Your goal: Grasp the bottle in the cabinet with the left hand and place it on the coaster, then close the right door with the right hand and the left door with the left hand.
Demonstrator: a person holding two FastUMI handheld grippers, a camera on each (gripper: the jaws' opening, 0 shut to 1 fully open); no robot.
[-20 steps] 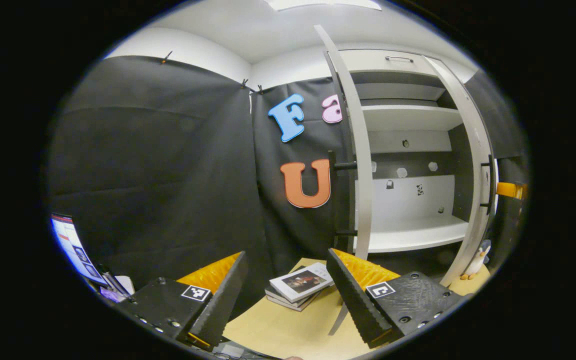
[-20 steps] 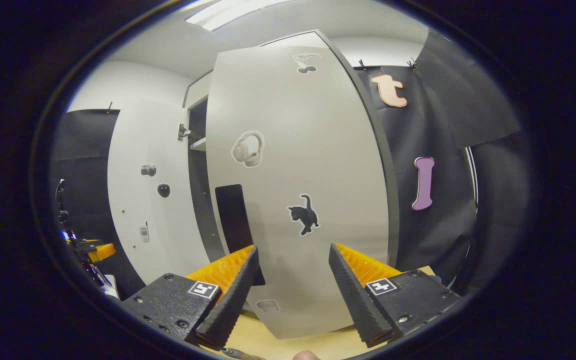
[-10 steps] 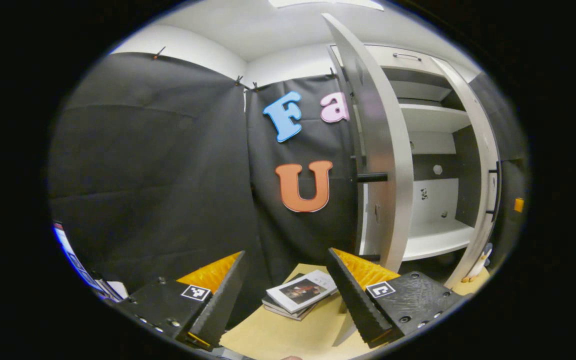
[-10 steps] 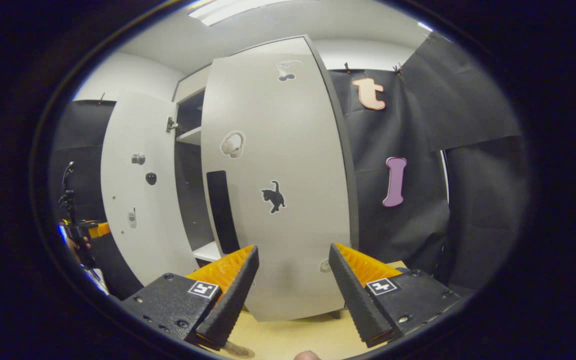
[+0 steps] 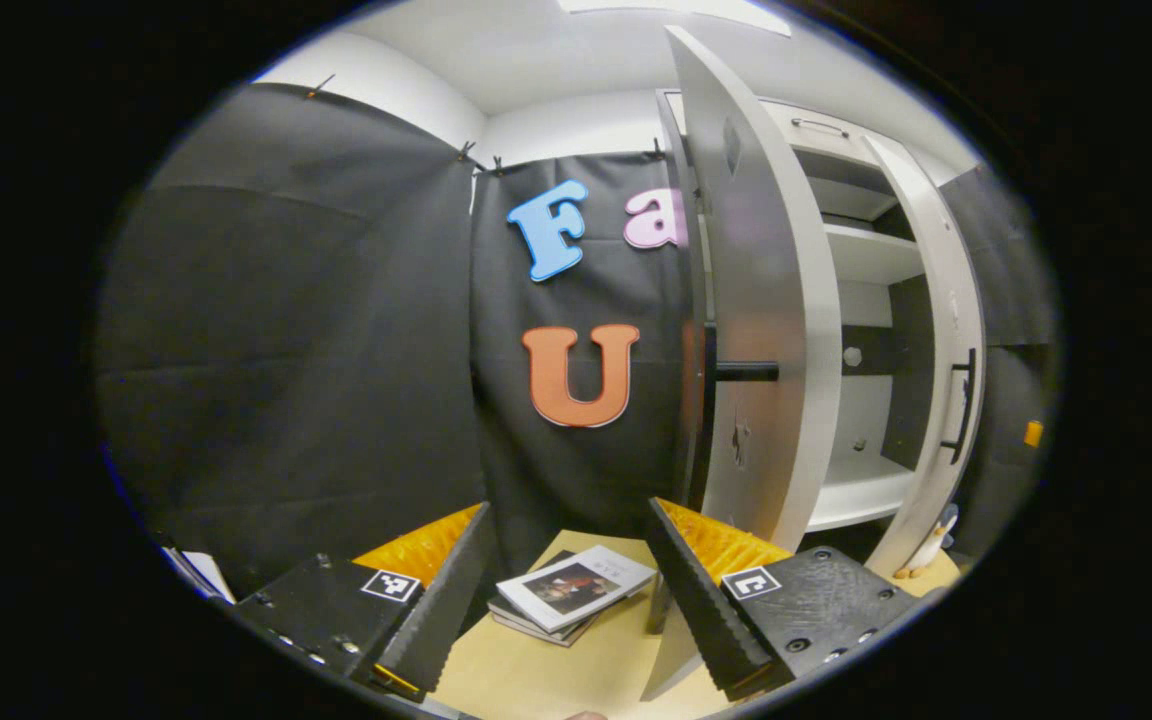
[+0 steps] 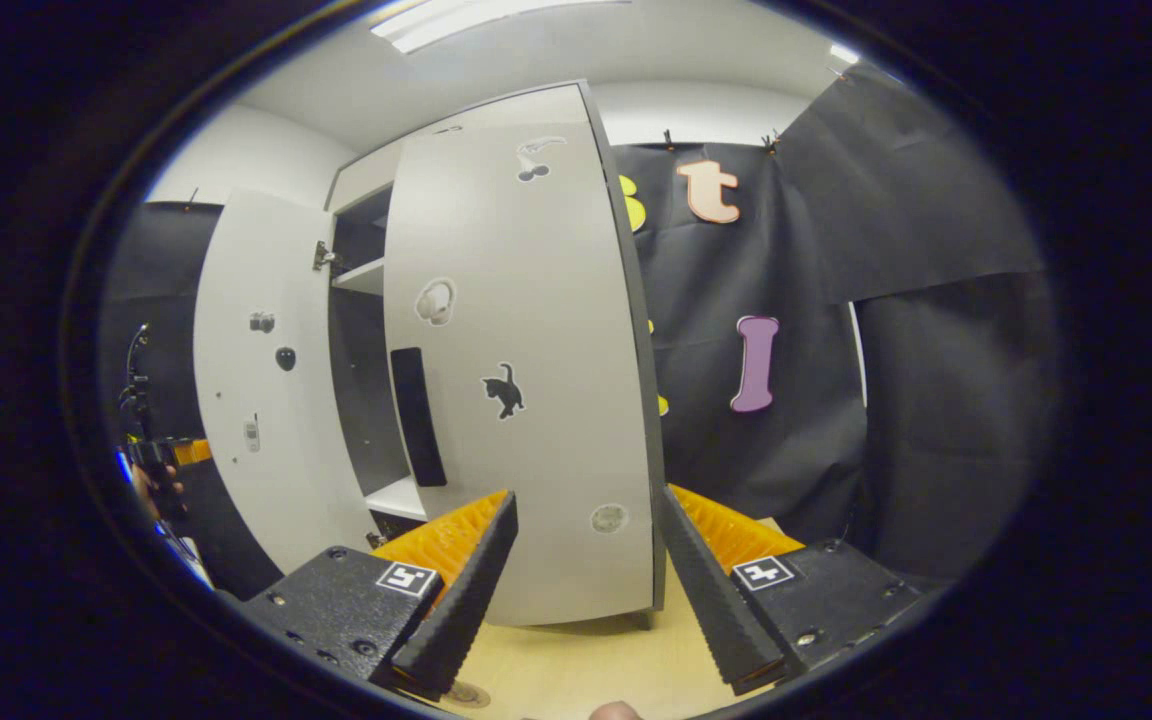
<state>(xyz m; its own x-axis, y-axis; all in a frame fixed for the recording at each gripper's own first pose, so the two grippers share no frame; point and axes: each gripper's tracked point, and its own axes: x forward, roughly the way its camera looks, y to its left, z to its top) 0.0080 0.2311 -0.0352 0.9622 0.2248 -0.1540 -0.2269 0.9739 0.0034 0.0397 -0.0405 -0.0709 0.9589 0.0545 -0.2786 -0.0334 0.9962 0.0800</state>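
**Both cabinet doors ajar, both grippers spread and empty**

Here the white cabinet [image 5: 866, 260] takes up the right half of the left gripper view, its shelves showing between two doors that both stand partly open. The left door [image 5: 761, 300] rises through the upper middle of that frame, nearly edge-on, with a dark bar handle sticking out at mid height. The right door [image 5: 941, 330] curves down the far right of the same frame, a black handle on its face. In the right gripper view the right door [image 6: 526, 350] fills the centre, bearing a cat sticker [image 6: 504, 389], a headphone sticker and a black handle near its left edge; the left door [image 6: 256, 380] stands in the left of that frame, with the shelves in the dark gap between them.

A pale wooden table [image 5: 536, 675] runs along the bottom of both views. A small stack of books [image 5: 568, 592] lies on it at lower centre of the left gripper view.

The left gripper [image 5: 566, 590] has its fingers wide apart, gripping nothing, the books seen between them. The right gripper [image 6: 586, 580] is likewise spread and empty, just before the lower edge of the right door. Whether the round disc at the bottom edge of the right gripper view is the coaster, I cannot tell
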